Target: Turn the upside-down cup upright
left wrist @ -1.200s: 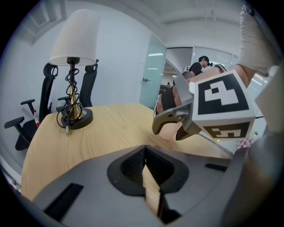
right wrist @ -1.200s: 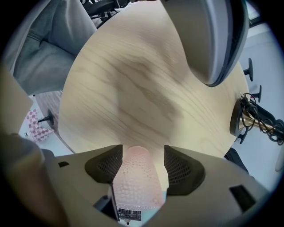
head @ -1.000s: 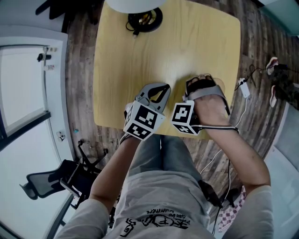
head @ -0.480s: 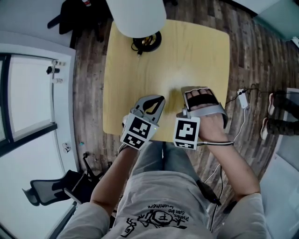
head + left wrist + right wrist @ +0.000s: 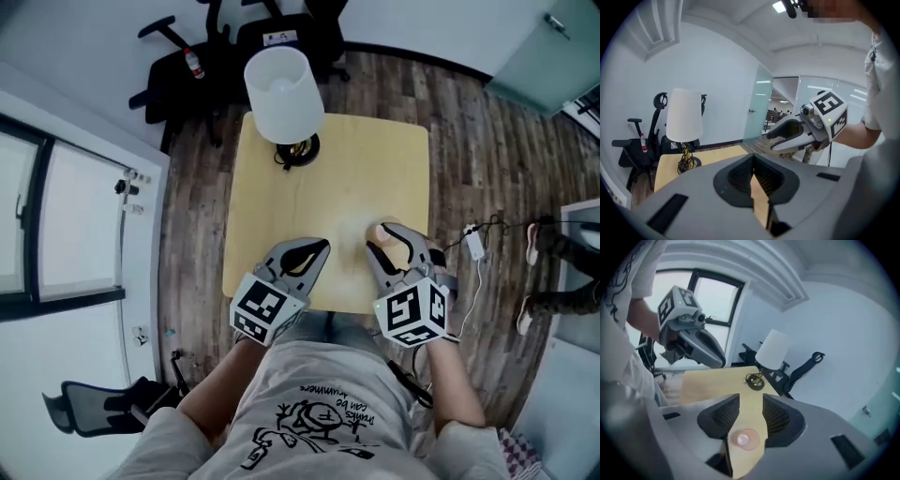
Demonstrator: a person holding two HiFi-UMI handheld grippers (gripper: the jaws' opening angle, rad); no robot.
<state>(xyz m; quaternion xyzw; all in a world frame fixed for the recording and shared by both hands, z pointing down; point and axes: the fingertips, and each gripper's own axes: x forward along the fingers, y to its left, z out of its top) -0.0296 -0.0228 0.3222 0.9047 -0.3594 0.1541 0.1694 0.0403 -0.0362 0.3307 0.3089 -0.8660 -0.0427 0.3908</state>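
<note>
A small pinkish cup (image 5: pixel 381 231) stands on the yellow wooden table (image 5: pixel 328 178), near its front right part. In the right gripper view the cup (image 5: pixel 743 439) shows far below as a round ring with a paler centre; which end is up I cannot tell. My right gripper (image 5: pixel 389 246) hangs above it, its jaws closing with nothing between them; the table shows through their gap (image 5: pixel 751 401). My left gripper (image 5: pixel 322 247) floats to the left, fingertips together and empty (image 5: pixel 752 160).
A lamp with a white shade (image 5: pixel 283 94) and a dark round base stands at the table's far edge. Black office chairs (image 5: pixel 272 28) sit behind the table. A white adapter with cables (image 5: pixel 474 246) lies on the wooden floor to the right.
Both grippers have risen off the table. The right one has rolled, so its marker cube now faces up, and its jaws are narrower. The cup now shows beyond its tips.
</note>
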